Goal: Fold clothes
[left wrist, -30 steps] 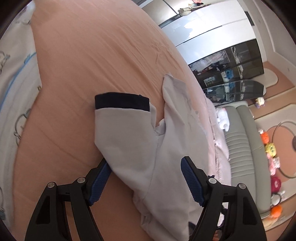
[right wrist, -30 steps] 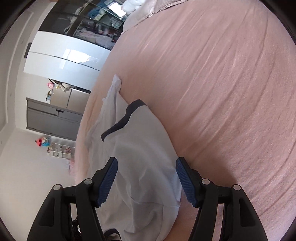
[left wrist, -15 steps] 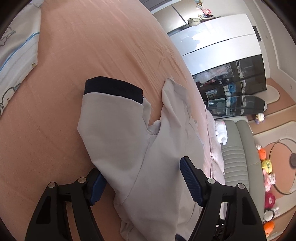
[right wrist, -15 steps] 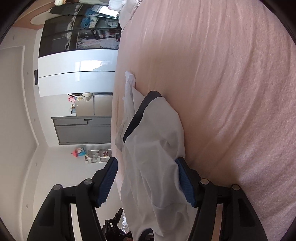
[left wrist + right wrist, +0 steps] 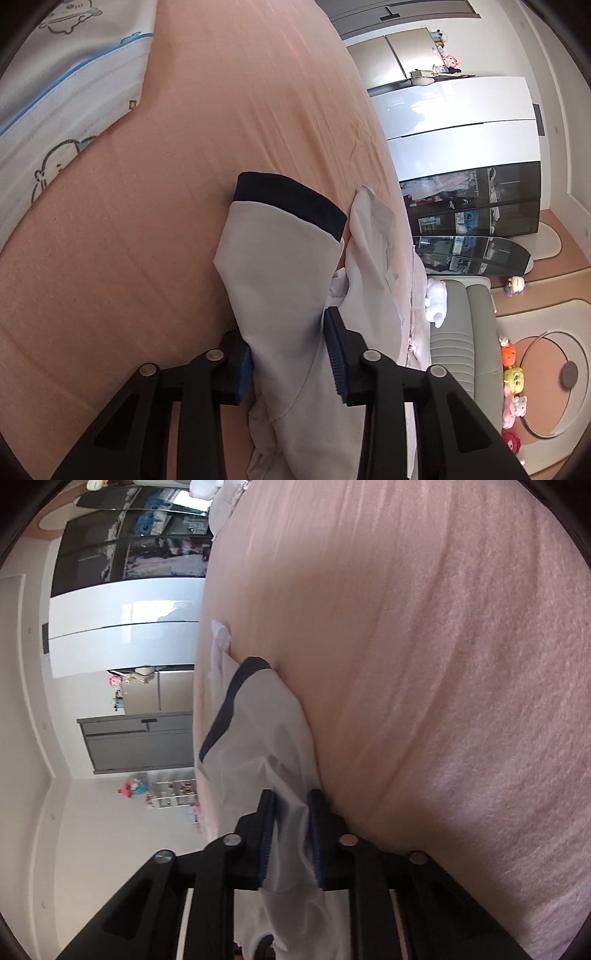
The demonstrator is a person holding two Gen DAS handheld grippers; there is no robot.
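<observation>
A pale grey garment (image 5: 280,280) with a navy cuff (image 5: 291,201) lies on the pink bed sheet (image 5: 147,258). My left gripper (image 5: 291,350) is shut on a fold of the garment, its blue pads pressing the cloth from both sides. In the right wrist view the same garment (image 5: 266,731) with its navy cuff (image 5: 225,709) hangs from my right gripper (image 5: 291,834), which is shut on a bunched part of it just above the sheet (image 5: 424,664).
A white printed pillow (image 5: 55,92) lies at the bed's upper left. Beyond the bed's edge stand a white and dark-glass wardrobe (image 5: 472,166), a grey sofa (image 5: 461,343) and several plush toys (image 5: 513,376) on the floor.
Both grippers have closed from wide open onto the garment. The sleeve has been drawn narrower and lifted between the jaws.
</observation>
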